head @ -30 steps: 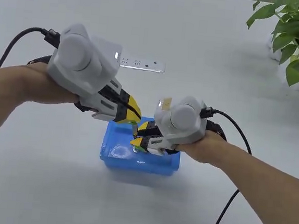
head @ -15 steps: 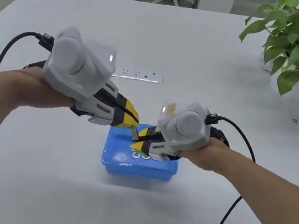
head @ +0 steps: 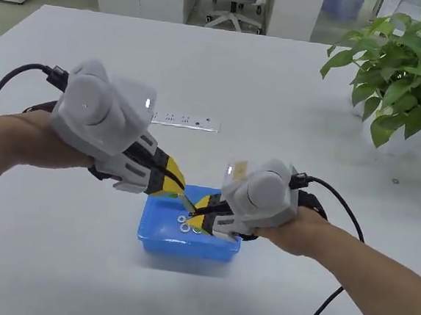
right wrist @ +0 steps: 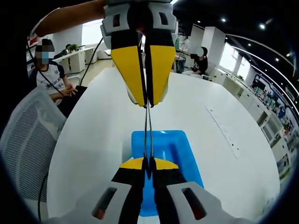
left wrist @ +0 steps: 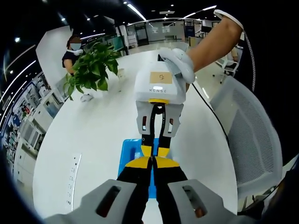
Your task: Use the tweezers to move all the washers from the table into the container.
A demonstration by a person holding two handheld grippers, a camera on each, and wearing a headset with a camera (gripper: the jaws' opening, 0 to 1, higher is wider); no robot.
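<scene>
Tongs meet nose to nose over the blue container (head: 188, 245) in the middle of the white desk (head: 275, 97). The left tongs (head: 177, 190) come in from the upper left, pitched down and to the right. The left hand (head: 39, 139) is wrapped round the back of the body and the forearm lies level across the desk. The right tongs (head: 196, 221) point the other way, to the left and low over the container's opening. The right hand (head: 296, 228) grips from behind, and that forearm runs in from the lower right corner.

Between the two tips runs the thin metal of the tweezers (right wrist: 147, 135). In the right gripper view the left tongs (right wrist: 146, 100) hang from the top, yellow jaws pressed together on the upper end of the tweezers. The right tongs (right wrist: 148, 163) at the bottom are pinched on the lower end. The left gripper view agrees: the left tongs (left wrist: 153, 162) are closed, tip to tip with the right tongs (left wrist: 154, 150).

Several washers (head: 185, 222) lie inside the container, just under the right tongs' tips. How many, I cannot tell.

Beyond the container a white power strip (head: 180, 119) lies flat on the desk, and a leafy plant (head: 410, 72) stands at the far right. Black cables (head: 10, 85) trail from both grippers.
</scene>
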